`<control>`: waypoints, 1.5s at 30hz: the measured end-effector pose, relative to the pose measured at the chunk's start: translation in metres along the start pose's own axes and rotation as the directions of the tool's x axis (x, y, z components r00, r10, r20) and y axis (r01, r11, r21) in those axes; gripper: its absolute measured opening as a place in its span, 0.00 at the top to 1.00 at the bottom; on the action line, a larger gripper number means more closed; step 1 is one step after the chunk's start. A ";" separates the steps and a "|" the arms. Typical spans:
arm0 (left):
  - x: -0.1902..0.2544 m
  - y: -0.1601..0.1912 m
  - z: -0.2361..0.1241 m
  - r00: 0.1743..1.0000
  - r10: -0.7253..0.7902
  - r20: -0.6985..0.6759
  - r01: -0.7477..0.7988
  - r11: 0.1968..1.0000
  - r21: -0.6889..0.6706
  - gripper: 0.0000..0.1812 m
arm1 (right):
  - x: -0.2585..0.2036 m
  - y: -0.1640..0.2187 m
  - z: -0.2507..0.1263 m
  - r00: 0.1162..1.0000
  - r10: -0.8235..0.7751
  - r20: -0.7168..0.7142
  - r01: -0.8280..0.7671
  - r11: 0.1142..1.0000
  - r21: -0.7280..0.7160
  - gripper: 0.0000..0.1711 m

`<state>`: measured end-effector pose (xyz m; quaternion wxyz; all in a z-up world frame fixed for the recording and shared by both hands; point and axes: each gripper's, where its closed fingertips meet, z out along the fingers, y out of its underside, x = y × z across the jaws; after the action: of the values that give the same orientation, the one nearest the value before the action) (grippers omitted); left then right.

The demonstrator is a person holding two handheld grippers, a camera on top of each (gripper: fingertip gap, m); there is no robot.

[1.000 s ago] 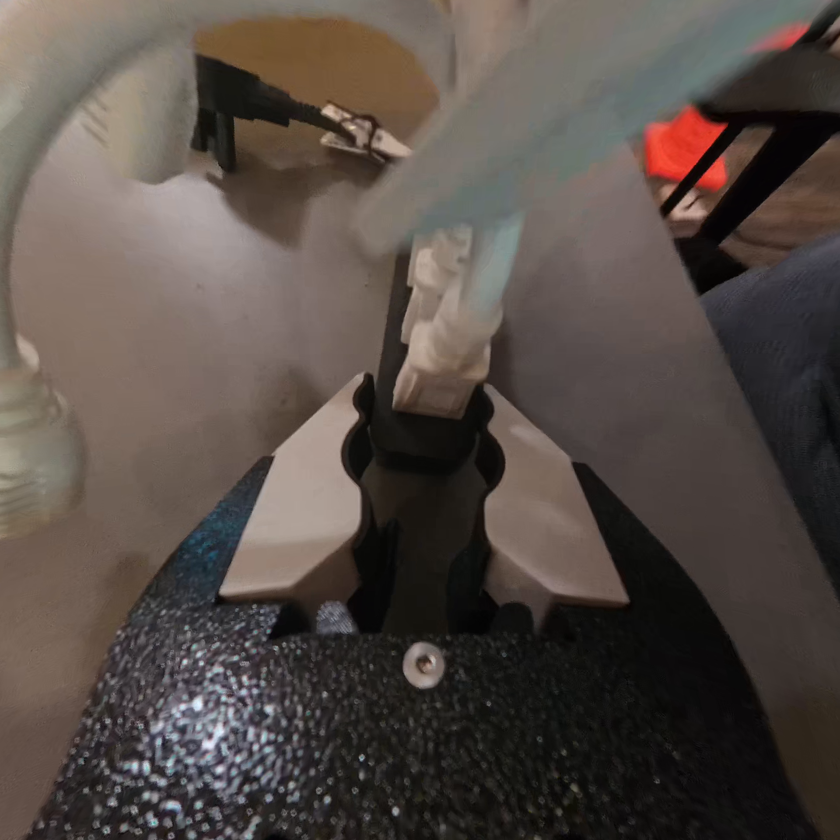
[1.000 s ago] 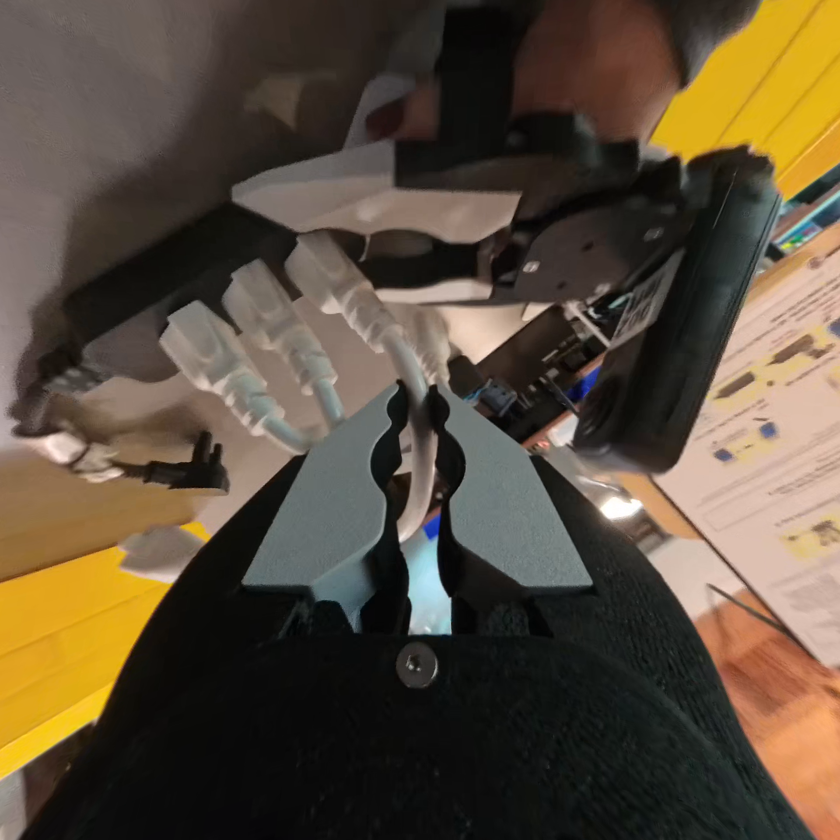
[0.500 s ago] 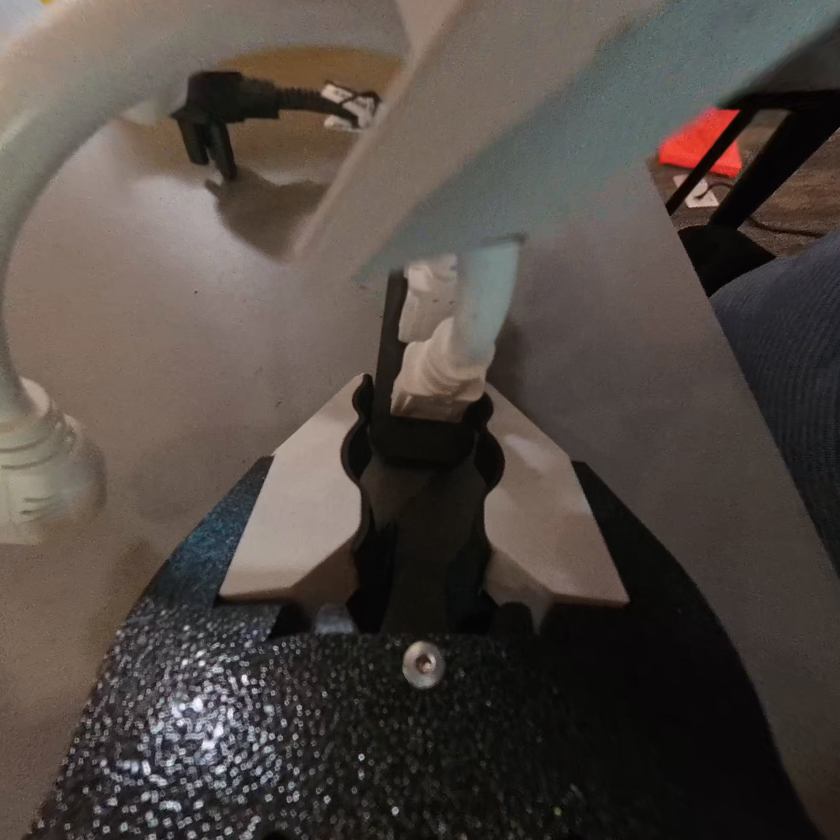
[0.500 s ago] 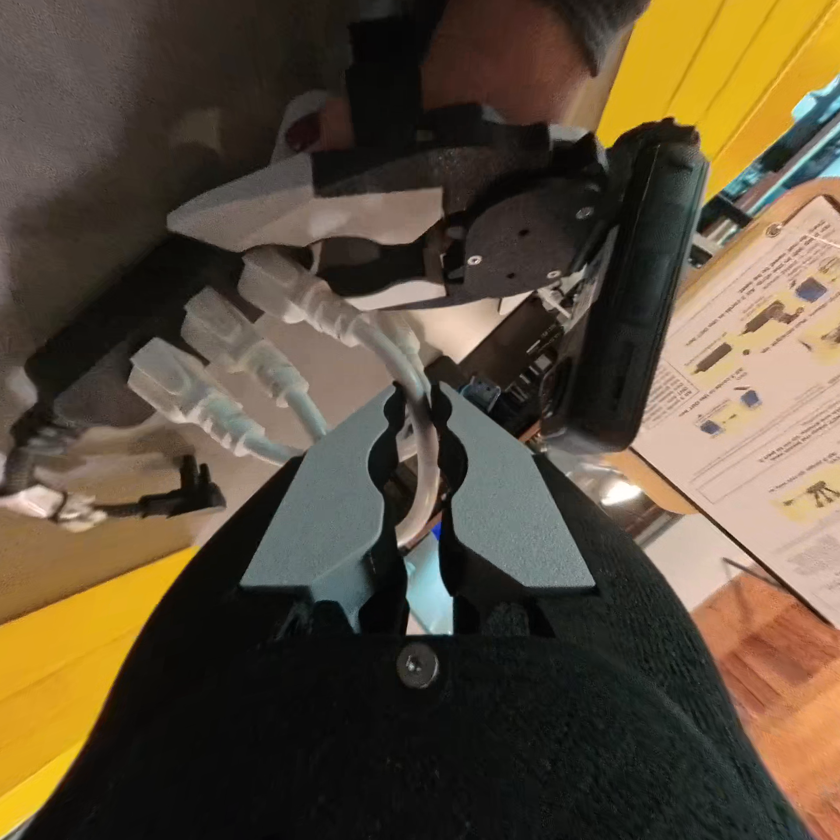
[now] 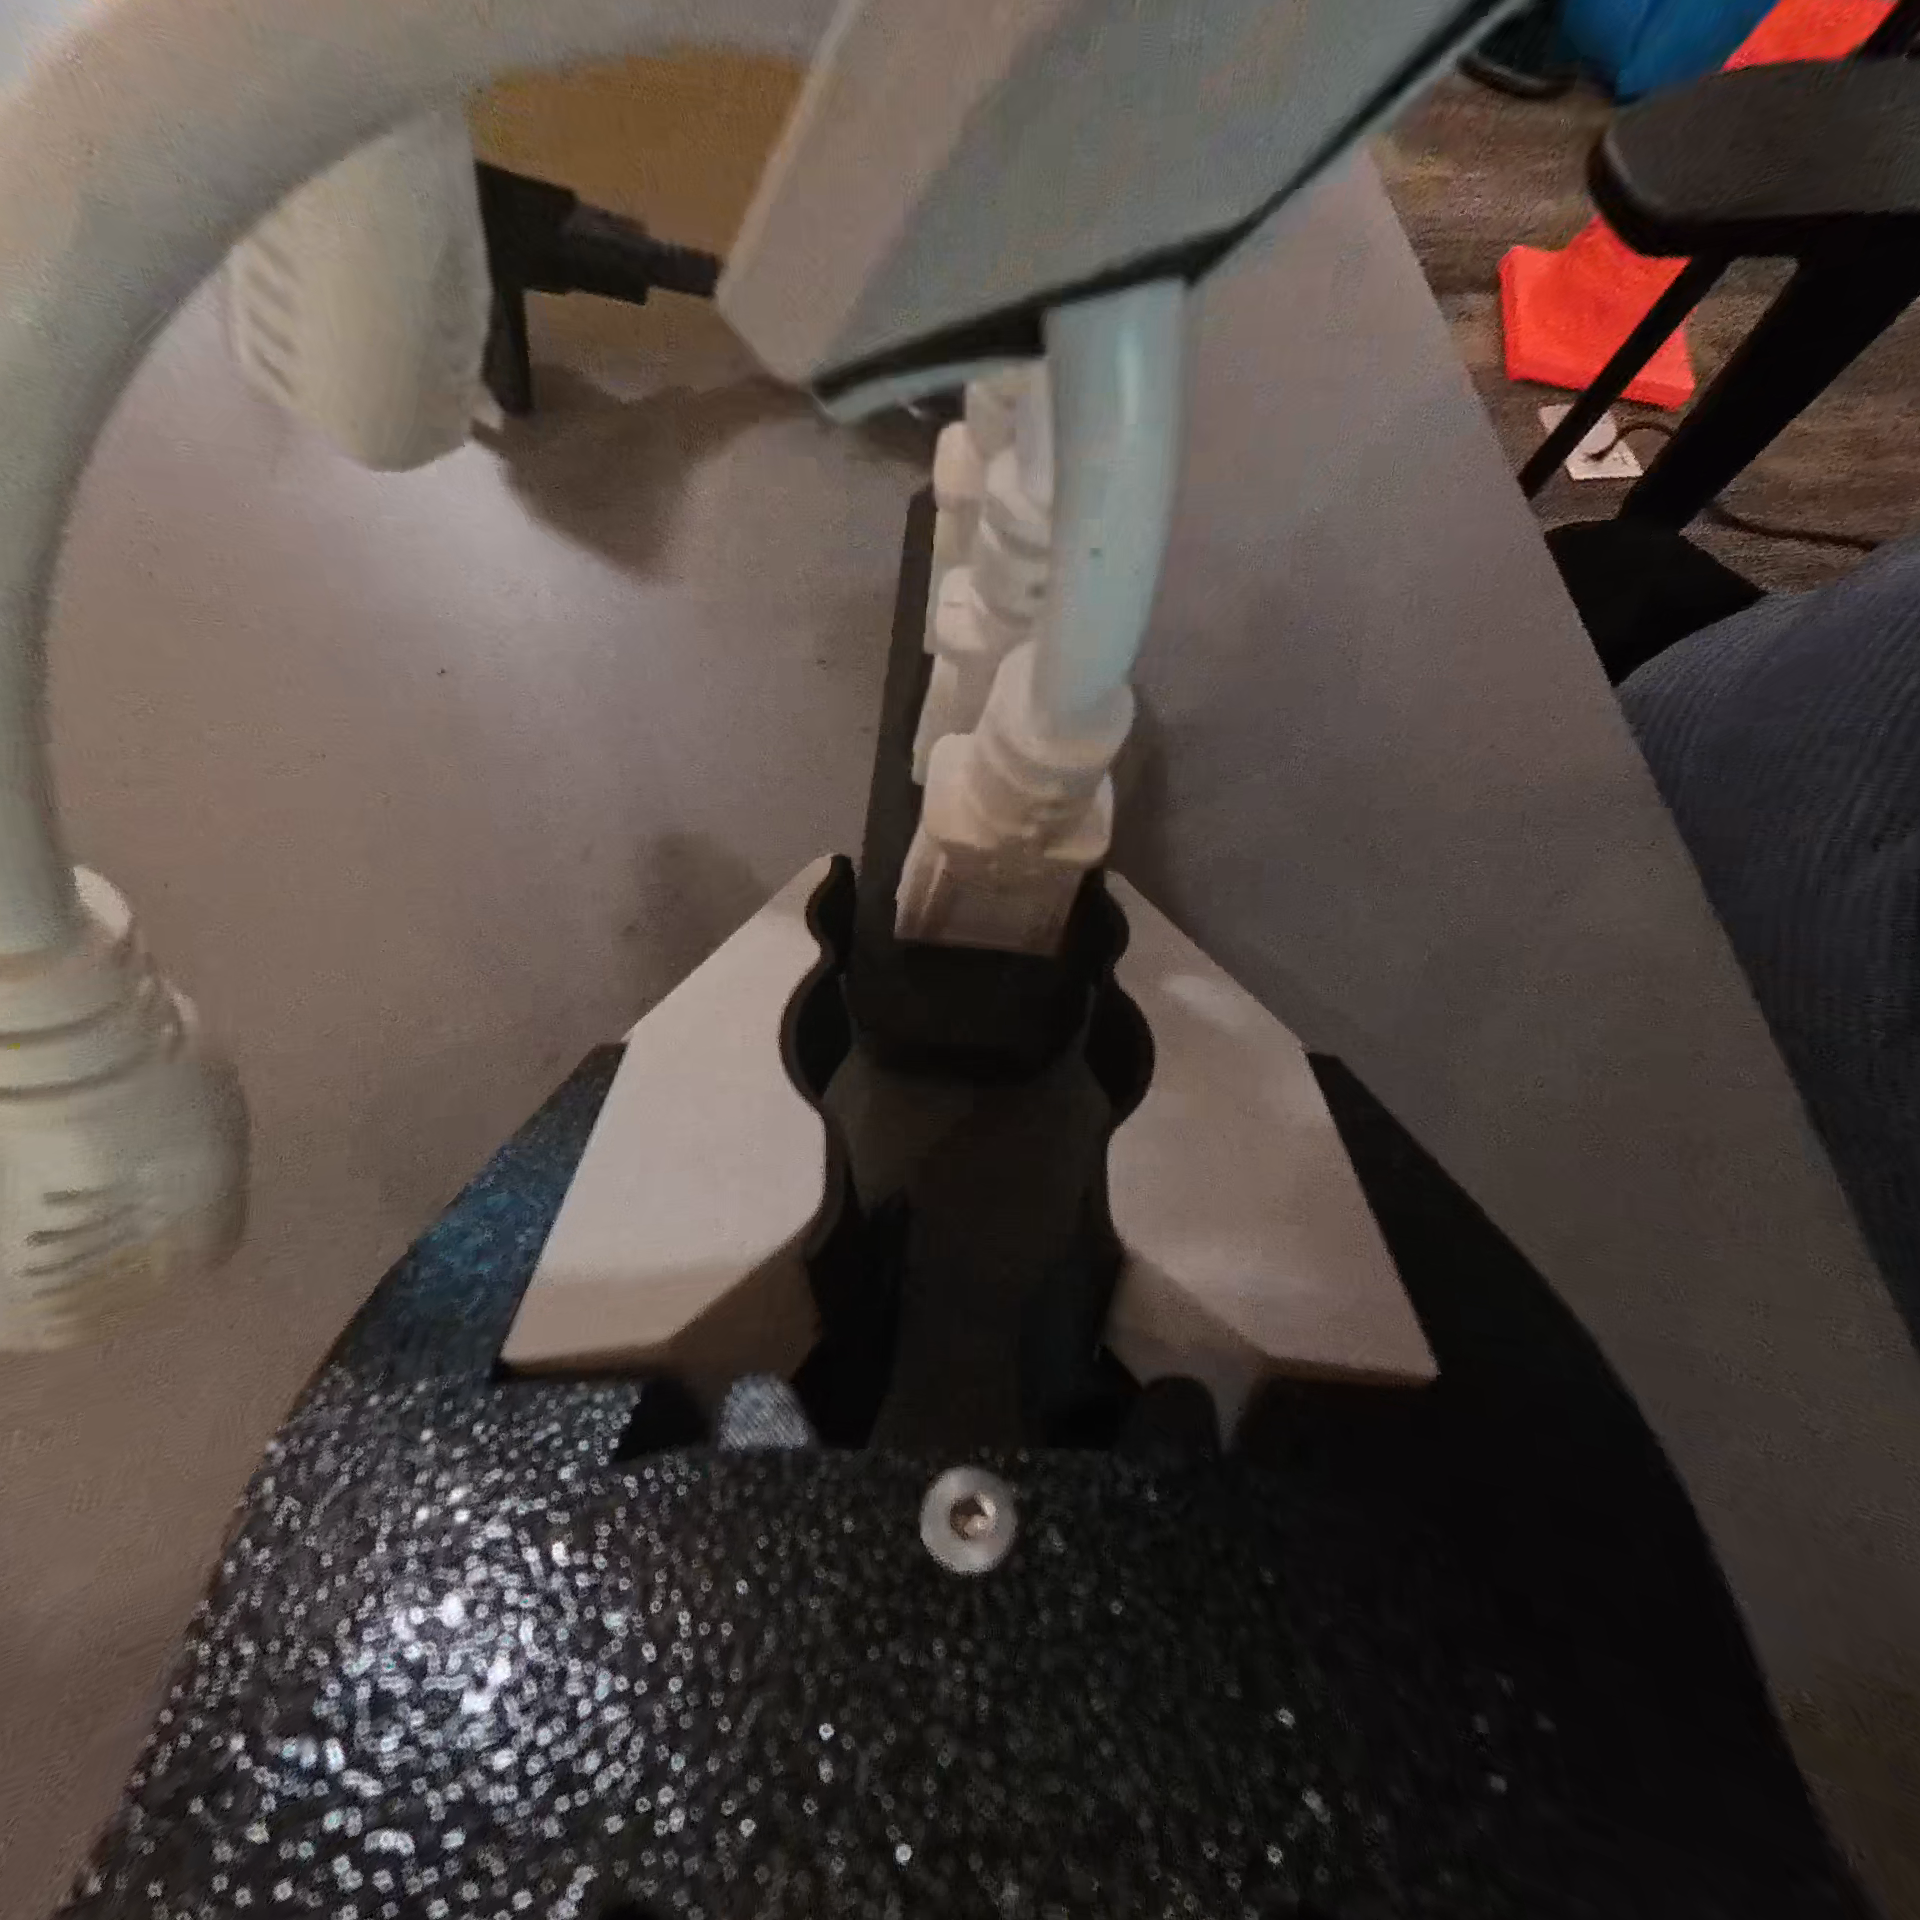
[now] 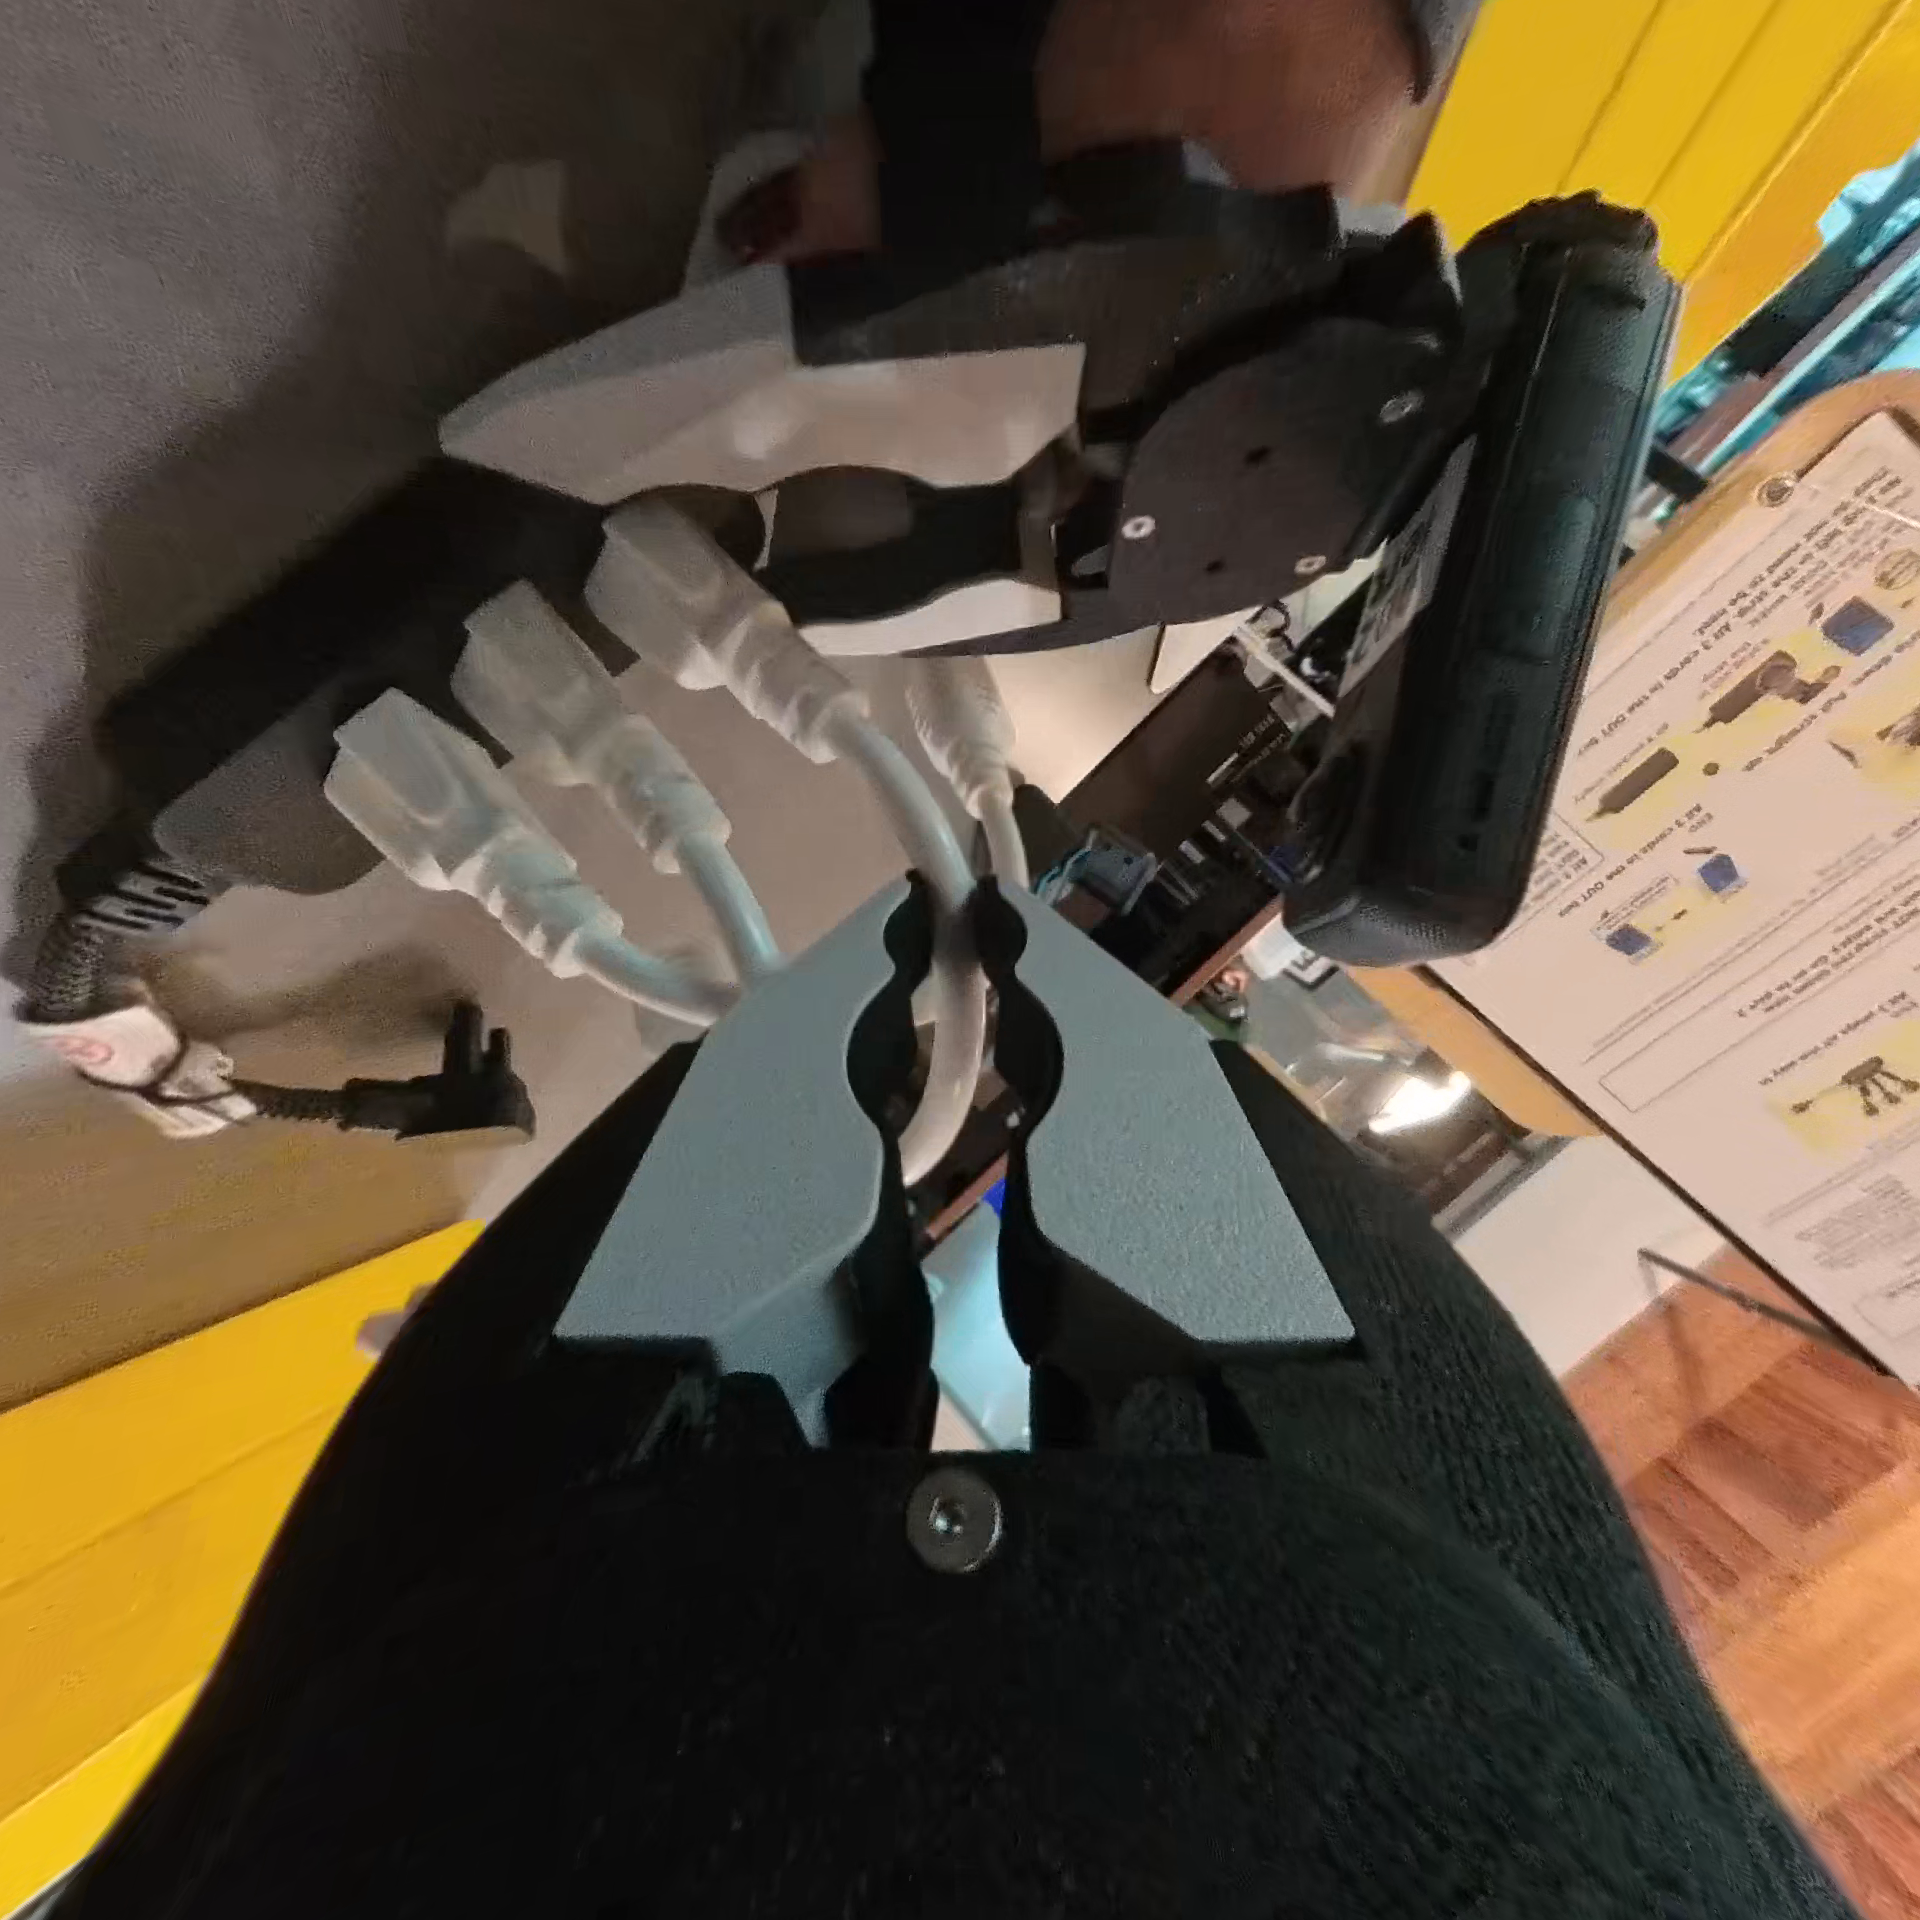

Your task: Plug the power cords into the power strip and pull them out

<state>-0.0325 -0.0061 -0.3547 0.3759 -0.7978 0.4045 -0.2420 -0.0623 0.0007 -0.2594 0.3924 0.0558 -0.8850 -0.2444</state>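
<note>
Strip (image 5: 894,727) black, long, lies on grey table (image 5: 416,727), runs straight away from left gripper (image 5: 971,935). Left gripper pinches strip's near end. Three white plugs (image 6: 582,727) sit in strip. Right gripper (image 6: 951,904) closed on white cord (image 6: 961,1049) of nearest plug. Step looks like pulling out. Next: hold strip firm, tug cord straight back.

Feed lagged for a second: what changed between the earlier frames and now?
Little. The right gripper has shifted slightly, still shut on the white cord. The left gripper stays clamped on the black power strip; three white plugs remain seated in it.
</note>
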 end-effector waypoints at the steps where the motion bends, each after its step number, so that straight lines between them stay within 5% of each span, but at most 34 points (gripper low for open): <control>1: 0.000 0.000 0.001 1.000 0.009 0.003 -0.009 1.000 -0.005 0.76 | 0.002 -0.003 0.001 1.000 0.018 0.001 -0.018 1.000 -0.009 0.95; 26: 0.004 -0.002 0.002 1.000 -0.003 -0.020 0.003 1.000 0.003 0.76 | 0.012 -0.001 -0.006 0.980 0.194 -0.044 -0.193 0.981 0.026 0.94; 34: 0.002 -0.001 0.003 1.000 0.011 0.017 -0.011 1.000 -0.007 0.76 | 0.007 0.005 -0.005 0.842 0.510 -0.176 -0.505 0.860 0.077 0.92; 40: 0.002 -0.002 0.005 0.999 0.028 0.034 -0.027 1.000 -0.012 0.76 | 0.017 0.004 0.003 0.931 0.091 -0.353 -0.143 0.982 -0.123 0.92; 45: 0.004 -0.001 0.005 0.999 0.034 0.016 -0.033 0.999 -0.012 0.76 | 0.020 0.004 -0.001 0.940 0.031 -0.340 -0.073 0.991 -0.111 0.92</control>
<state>-0.0267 -0.0068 -0.3561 0.3786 -0.7951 0.4160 -0.2267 -0.0749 -0.0020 -0.2436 0.5473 0.0491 -0.7891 -0.2745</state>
